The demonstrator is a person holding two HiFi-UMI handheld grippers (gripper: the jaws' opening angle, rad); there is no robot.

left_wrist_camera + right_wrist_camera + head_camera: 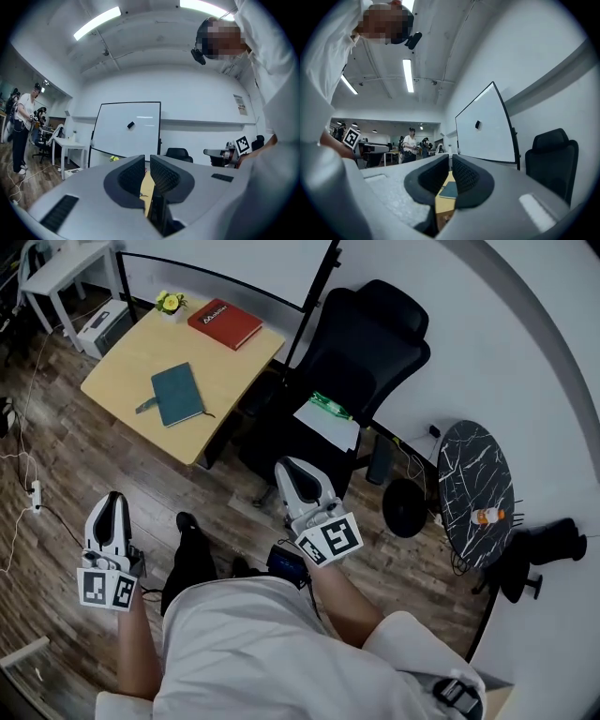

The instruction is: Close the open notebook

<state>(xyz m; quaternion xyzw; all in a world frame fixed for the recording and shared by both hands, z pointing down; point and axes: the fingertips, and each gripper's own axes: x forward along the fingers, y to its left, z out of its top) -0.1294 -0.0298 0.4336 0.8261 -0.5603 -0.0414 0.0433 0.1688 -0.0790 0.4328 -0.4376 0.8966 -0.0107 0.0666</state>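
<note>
Notebook [178,395]: teal cover, lying shut and flat on the light wooden desk [122,371]. In the head view it sits at about 11 o'clock from me, well apart from both grippers. A small grey item pokes out at its 8 o'clock edge; I can't tell what it is.

Also on the desk: a red book [225,322] at the notebook's 1 o'clock, near the far edge. A small yellow-flowered plant [170,302] stands just beside the book, at its 9 o'clock.

Left gripper [112,499]: low in the head view at 8 o'clock, over the wood floor [56,437]. In the left gripper view its jaws are pressed together with nothing between them. The whiteboard [126,129] stands straight ahead of it.

Right gripper [292,467]: near the middle of the head view, at 6 o'clock of the black office chair [375,334]. Its jaws are pressed together too, and empty. Through the narrow slit between them, the right gripper view shows the desk top and the teal cover far ahead.

On the chair seat: a white sheet [328,427], with a green bottle [330,406] lying at its 12 o'clock edge.

A person [21,126] stands at 9 o'clock in the left gripper view, well back in the room.
</note>
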